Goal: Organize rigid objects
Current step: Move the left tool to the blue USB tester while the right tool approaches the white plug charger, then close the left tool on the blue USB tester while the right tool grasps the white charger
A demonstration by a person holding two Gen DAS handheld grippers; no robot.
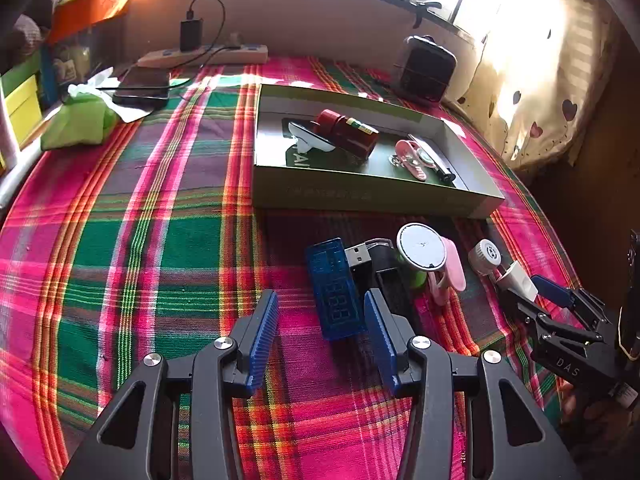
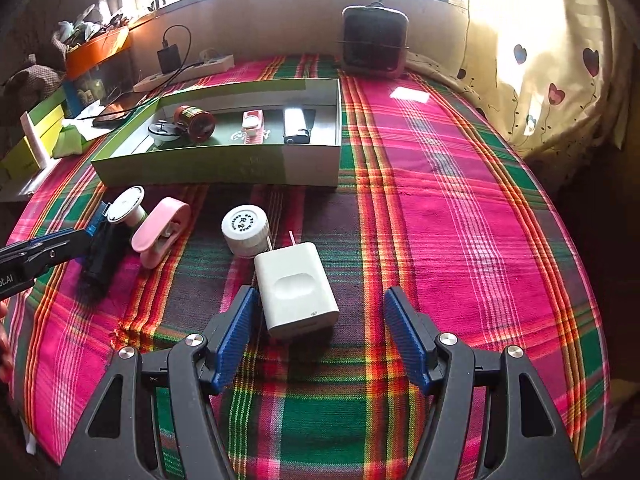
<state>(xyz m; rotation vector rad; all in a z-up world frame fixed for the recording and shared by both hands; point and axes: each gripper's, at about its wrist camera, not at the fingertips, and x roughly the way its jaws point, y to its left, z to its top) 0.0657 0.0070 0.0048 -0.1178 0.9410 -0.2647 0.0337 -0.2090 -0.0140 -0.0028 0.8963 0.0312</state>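
My left gripper [image 1: 322, 316] is open, its jaws either side of the near end of a blue USB meter [image 1: 334, 290] lying on the plaid cloth. A black USB device [image 1: 380, 268], a round white lid [image 1: 421, 247], a pink clip [image 1: 450, 274] and a white cap [image 1: 485, 257] lie beside it. My right gripper [image 2: 318, 320] is open around a white plug adapter [image 2: 294, 288], which rests on the cloth. The green box [image 2: 224, 164] holds a red can [image 2: 196, 120], a pink item [image 2: 253, 122] and a lighter [image 2: 296, 124].
A small black heater [image 2: 376, 40] stands at the back by the wall. A power strip [image 1: 204, 56] with a charger, a phone [image 1: 142, 86] and a green tissue pack [image 1: 78, 118] lie at the back left. A curtain hangs on the right.
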